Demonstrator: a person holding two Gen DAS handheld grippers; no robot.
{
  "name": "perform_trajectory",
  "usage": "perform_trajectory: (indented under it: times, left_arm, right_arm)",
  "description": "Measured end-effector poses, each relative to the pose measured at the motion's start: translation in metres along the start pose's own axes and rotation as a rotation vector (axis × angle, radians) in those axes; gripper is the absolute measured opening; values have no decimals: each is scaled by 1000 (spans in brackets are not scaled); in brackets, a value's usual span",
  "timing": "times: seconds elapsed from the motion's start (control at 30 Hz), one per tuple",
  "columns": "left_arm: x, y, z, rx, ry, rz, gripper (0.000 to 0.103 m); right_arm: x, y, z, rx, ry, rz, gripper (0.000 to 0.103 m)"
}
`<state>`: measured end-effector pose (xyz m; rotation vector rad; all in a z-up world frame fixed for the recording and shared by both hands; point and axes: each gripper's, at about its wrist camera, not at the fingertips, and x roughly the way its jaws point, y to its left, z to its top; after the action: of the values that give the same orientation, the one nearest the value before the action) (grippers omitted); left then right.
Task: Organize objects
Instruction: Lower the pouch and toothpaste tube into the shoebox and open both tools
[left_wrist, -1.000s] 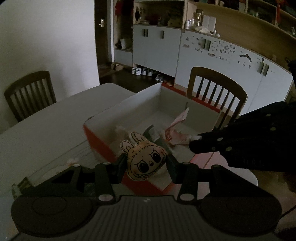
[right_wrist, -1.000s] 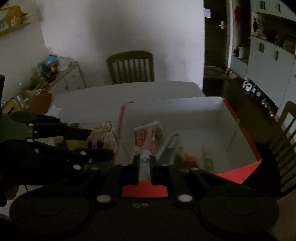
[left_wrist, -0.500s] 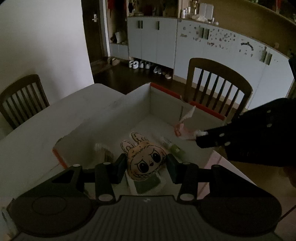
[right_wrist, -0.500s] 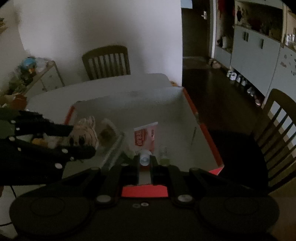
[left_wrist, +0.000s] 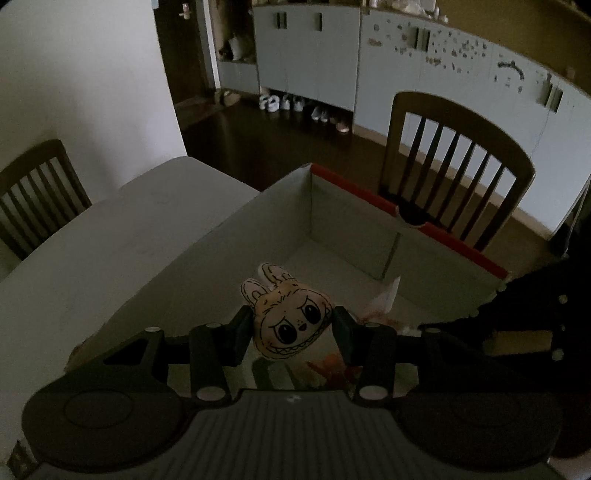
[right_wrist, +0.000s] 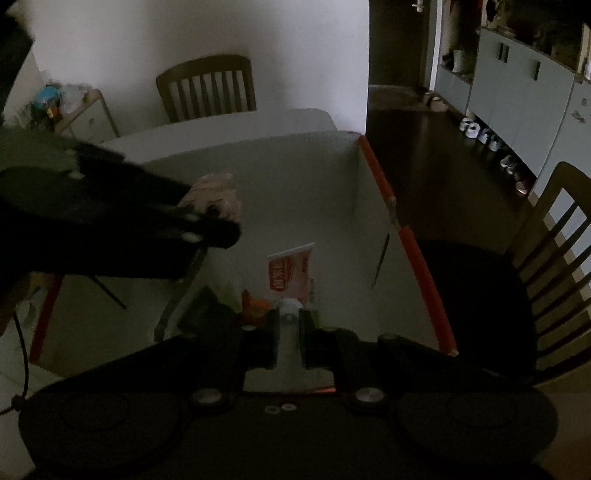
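My left gripper (left_wrist: 291, 328) is shut on a small plush monster head with rabbit ears (left_wrist: 288, 319), held over the inside of the red-edged cardboard box (left_wrist: 458, 243). In the right wrist view that plush (right_wrist: 214, 197) shows beside the left gripper's dark body, above the box's left half. My right gripper (right_wrist: 289, 325) is shut on a white-capped tube with a red label (right_wrist: 290, 277), low inside the box (right_wrist: 402, 236) near its front wall. Several small items lie on the box floor under both grippers, an orange one (right_wrist: 255, 306) among them.
The box stands on a pale table (left_wrist: 122, 236). A wooden chair (left_wrist: 454, 166) stands just behind the box's far wall, another chair (right_wrist: 207, 86) at the table's far end. Grey cabinets (left_wrist: 443, 70) with shoes beneath them line the back wall.
Both grippers have moved forward from the box's front edge to over and inside it, each keeping its object. The tube has sunk lower toward the box floor.
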<state>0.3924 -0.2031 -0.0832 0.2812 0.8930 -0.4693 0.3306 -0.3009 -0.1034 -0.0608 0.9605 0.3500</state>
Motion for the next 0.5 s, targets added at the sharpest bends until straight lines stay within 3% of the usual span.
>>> perform_trajectory:
  times: [0.5]
  left_arm:
    - [64,6,8,-23,145,-39,46]
  right_arm:
    - [36,-4,12,-23,86,-7,9]
